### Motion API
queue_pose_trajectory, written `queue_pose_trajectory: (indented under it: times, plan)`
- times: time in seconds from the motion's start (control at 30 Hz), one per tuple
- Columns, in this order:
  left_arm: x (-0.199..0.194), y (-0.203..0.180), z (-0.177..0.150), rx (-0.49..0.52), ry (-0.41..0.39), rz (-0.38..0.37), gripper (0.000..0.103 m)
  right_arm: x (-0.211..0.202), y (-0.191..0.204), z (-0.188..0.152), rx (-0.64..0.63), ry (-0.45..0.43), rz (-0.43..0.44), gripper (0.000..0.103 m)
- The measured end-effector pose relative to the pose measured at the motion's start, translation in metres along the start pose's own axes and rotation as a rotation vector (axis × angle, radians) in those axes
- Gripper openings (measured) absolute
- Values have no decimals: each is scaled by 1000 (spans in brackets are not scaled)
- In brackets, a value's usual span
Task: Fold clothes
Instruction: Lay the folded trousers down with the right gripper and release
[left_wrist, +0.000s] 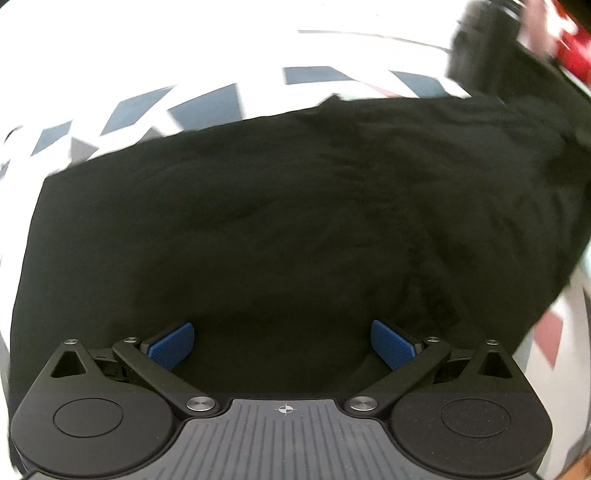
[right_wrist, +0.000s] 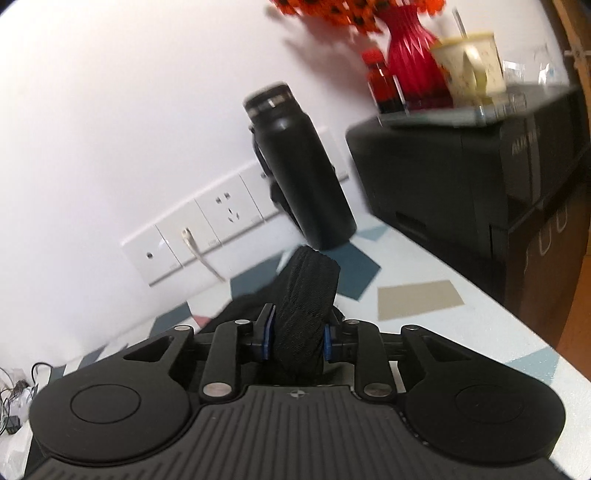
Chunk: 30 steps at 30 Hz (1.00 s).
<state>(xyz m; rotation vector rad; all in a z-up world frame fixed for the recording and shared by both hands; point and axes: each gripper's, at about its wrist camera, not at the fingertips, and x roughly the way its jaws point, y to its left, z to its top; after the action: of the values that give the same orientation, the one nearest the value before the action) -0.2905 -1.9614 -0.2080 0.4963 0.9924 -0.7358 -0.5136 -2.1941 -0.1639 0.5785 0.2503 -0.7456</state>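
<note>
A: Two grippers, one garment. The left gripper (left_wrist: 282, 345) hangs low over the black garment (left_wrist: 280, 221) with its jaws wide apart, the blue pads (left_wrist: 171, 345) clear of the cloth between them.

B: And the right gripper (right_wrist: 295, 341)?

A: Its jaws are clamped on a thick bunched fold of the same black garment (right_wrist: 304, 302), which stands up between the pads and rises above them.

B: Where does the garment lie?

A: Spread across the bench (left_wrist: 207, 103), a white top with blue, grey and pink patches. In the left view it covers most of the surface, its far edge running slantwise, with some wrinkles toward the right side.

B: What sits beyond the fold?

A: A black flask (right_wrist: 299, 170) near the bench's far edge, against the wall, in front of a white socket strip (right_wrist: 207, 229). To its right, at the far right corner, a black appliance (right_wrist: 461, 177) carries a red vase (right_wrist: 410, 62), a small red bottle (right_wrist: 382, 81) and a cream cup (right_wrist: 472, 62), all blurred.
</note>
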Motion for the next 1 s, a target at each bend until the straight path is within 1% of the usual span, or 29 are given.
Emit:
queue_pose_trajectory:
  times: [0.03, 0.07, 0.1, 0.13, 0.23, 0.33, 0.43, 0.5, 0.63, 0.67, 0.77, 0.9, 1.0]
  plan:
    - [-1, 4, 3, 9, 2, -13, 102, -4, 9, 1, -16, -11, 3, 24]
    - [-5, 10, 6, 4, -19, -11, 101, -8, 18, 2, -36, -19, 7, 24]
    - [-13, 20, 8, -15, -63, 8, 101, -11, 29, 2, -57, -25, 11, 24]
    - [-21, 31, 9, -38, -102, 22, 101, -13, 39, 3, -73, -32, 15, 24]
    - [-46, 79, 6, -147, -178, 14, 102, -21, 77, 2, -123, -58, 36, 23]
    - [-63, 135, -9, -250, -213, 6, 102, -29, 120, -2, -184, -87, 73, 23]
    - [-75, 181, -30, -287, -234, -11, 102, -35, 172, -18, -275, -99, 146, 23]
    - [-81, 207, -46, -310, -236, -32, 102, -35, 204, -40, -357, -69, 196, 23]
    - [-76, 242, -76, -363, -215, -73, 102, -32, 266, -90, -527, 6, 293, 22]
    - [-73, 249, -82, -375, -204, -78, 102, -29, 279, -105, -566, 35, 313, 22]
    - [-64, 268, -102, -422, -176, -103, 102, -20, 305, -153, -696, 168, 369, 22]
    - [-57, 283, -120, -448, -154, -136, 102, -24, 328, -194, -882, 241, 357, 23]
    - [-52, 290, -123, -443, -148, -148, 102, -28, 344, -223, -1023, 288, 339, 31]
